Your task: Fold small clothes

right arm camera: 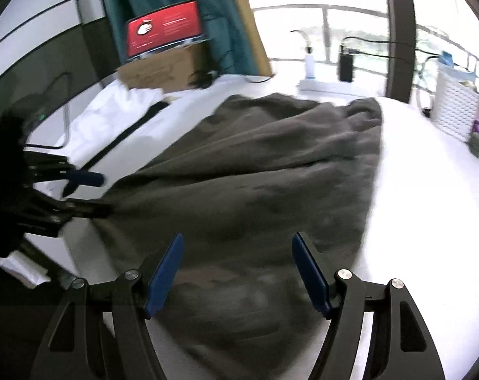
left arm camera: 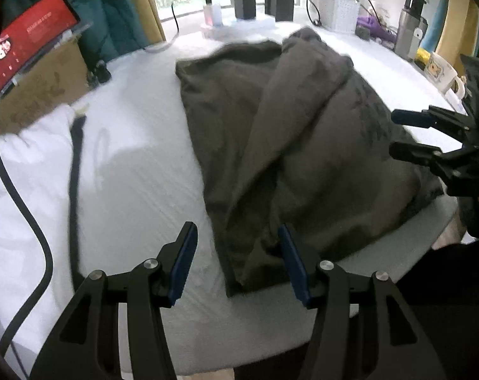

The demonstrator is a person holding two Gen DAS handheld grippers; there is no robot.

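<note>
Left wrist view first: your left hand-held gripper (left arm camera: 236, 237) is spread wide and holds nothing, hovering at the near corner of the grey-green garment (left arm camera: 271, 133), which lies partly folded on the white desk (left arm camera: 138, 190). One flap sits doubled over the middle. Your right hand-held gripper (left arm camera: 394, 133) pokes in from the right edge, also parted and empty. Risk here: grab only the top layer at that corner and the fold underneath drags crooked. The black cable (left arm camera: 75, 190) nearby could snag too.

Right wrist view: you get the garment's right side, bunched and wrinkled, which the other camera hides. Motion blur means a rushed pinch could miss the hem.
</note>
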